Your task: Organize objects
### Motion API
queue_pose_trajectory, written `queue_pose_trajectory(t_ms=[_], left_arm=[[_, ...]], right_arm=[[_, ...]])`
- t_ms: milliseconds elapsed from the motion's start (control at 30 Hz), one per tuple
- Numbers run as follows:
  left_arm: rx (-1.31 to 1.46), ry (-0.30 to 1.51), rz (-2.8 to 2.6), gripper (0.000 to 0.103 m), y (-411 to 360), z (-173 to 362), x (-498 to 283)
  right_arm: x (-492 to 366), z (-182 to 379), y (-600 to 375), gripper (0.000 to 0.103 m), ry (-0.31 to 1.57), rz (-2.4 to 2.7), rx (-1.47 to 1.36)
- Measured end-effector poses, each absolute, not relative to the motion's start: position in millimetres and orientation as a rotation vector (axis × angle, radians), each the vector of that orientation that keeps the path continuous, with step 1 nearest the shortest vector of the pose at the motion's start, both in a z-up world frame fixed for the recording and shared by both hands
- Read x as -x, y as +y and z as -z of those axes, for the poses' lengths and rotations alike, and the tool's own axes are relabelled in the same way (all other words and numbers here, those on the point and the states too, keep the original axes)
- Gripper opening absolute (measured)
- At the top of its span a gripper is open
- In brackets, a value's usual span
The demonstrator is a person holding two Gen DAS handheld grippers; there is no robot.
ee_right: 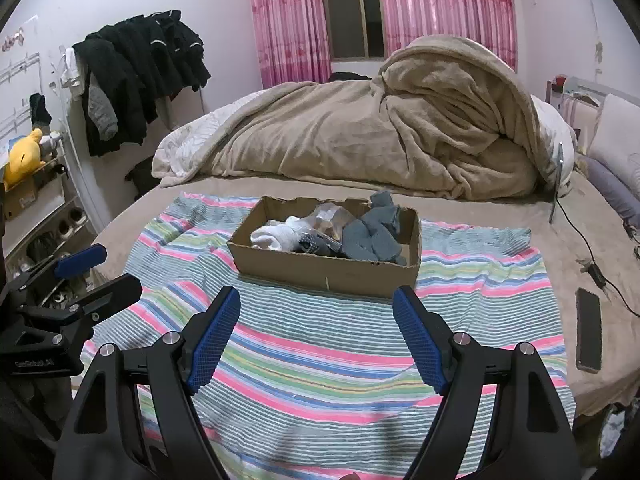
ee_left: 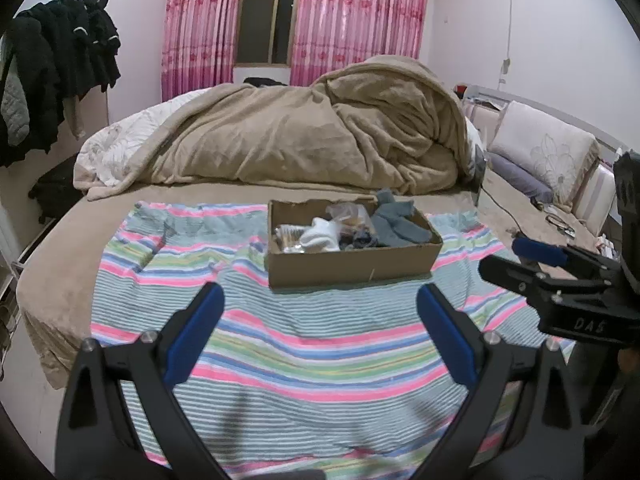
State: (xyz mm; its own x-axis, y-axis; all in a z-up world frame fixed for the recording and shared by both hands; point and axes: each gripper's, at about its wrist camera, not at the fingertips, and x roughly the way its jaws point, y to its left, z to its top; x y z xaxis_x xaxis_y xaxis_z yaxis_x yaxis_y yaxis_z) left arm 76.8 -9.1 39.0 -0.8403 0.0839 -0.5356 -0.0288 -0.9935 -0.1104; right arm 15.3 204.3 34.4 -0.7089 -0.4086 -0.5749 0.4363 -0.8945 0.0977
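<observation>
Both claws hang spread and empty over the striped cloth [ee_right: 320, 360]: left gripper [ee_left: 320, 304], right gripper [ee_right: 316, 304]. Ahead of them sits the cardboard box [ee_right: 320, 268] of socks [ee_right: 372, 236].

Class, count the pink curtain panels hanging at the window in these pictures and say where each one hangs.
2. One pink curtain panel hangs left of the window, the other panel hangs to its right. Nothing suggests more are hidden.
</observation>
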Motion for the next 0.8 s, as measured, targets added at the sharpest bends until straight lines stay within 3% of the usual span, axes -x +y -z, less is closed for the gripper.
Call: queue_pose_trajectory(t_ms=[800], left_arm=[[0.934,-0.144,-2.931,0.098,-10,-21,-53]], right_arm=[[6,-17,204,0.081,0.057,2.535,-0.899]])
